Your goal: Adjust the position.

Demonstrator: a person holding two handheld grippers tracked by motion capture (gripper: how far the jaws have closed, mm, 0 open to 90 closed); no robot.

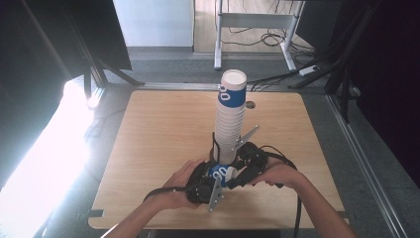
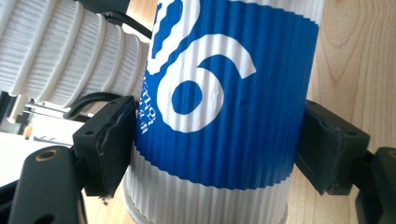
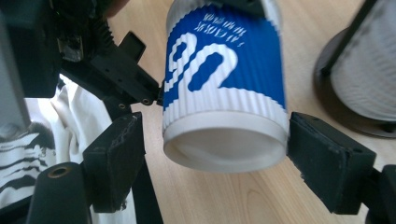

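Your two grippers [image 1: 220, 178] crowd the near middle of the table [image 1: 158, 129], with a single cup [image 1: 219, 172] between them. The tall stack of cups [image 1: 229, 119] stands just behind, blocking any straight path forward. Bare wood to the left, right and far side leaves room to pass.

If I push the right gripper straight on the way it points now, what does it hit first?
Most likely the blue-and-white paper cup itself: its rim end sits between the right gripper jaws, which do not visibly press on it. The left gripper clamps the cup's sides just beyond. Depth is hard to judge.
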